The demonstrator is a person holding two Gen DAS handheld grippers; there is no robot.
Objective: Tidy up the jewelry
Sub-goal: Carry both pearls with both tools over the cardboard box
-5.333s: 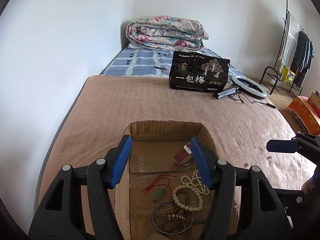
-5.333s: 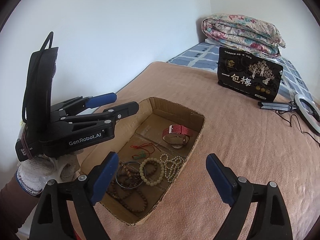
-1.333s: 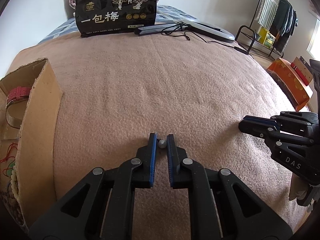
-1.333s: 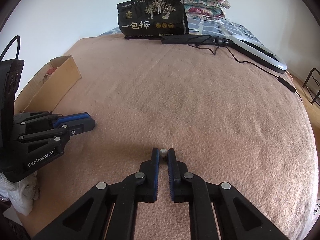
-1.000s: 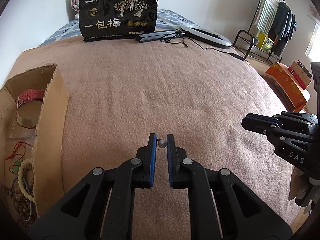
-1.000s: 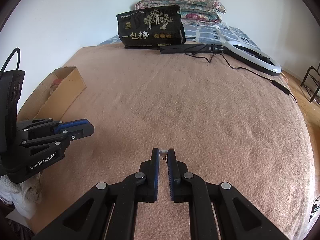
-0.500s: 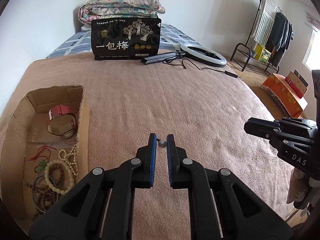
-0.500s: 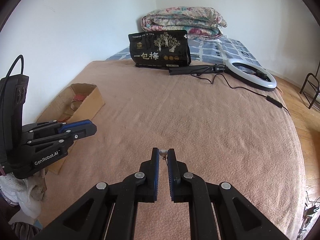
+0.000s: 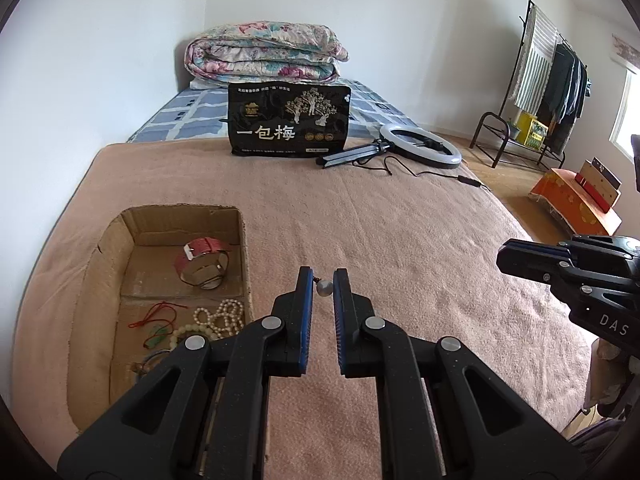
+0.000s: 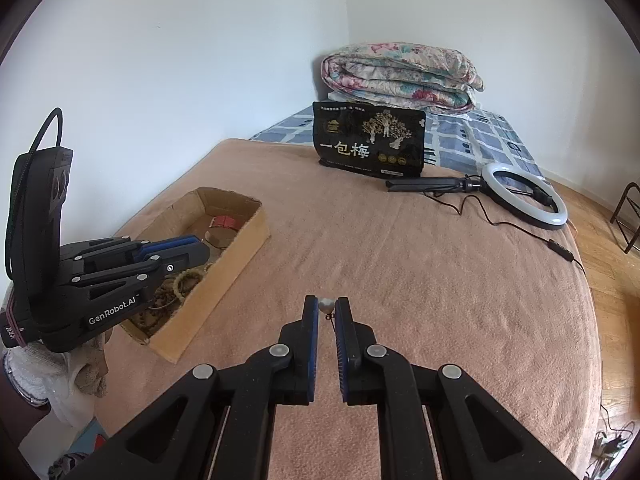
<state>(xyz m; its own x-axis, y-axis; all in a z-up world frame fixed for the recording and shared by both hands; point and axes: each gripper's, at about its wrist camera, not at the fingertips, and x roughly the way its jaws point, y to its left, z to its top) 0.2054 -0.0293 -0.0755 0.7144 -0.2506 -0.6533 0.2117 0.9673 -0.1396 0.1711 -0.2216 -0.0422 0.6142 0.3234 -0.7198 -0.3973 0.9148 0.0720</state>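
A: What sits in the shallow brown cardboard box (image 9: 120, 248)?

B: A red-strapped wristwatch (image 9: 204, 258), cream bead bracelets (image 9: 212, 320), a red cord, dark wooden beads.

A: And around it?

B: A tan blanket on the bed (image 9: 380, 232), a black printed bag (image 9: 289, 120), a white ring light (image 9: 420, 146), a folded floral quilt.

A: The claws?

B: The left claw (image 9: 323, 286) is clenched on a small grey pearl earring (image 9: 325, 288); the right claw (image 10: 327, 307) pinches a small white pearl earring (image 10: 327, 304), both above the blanket.
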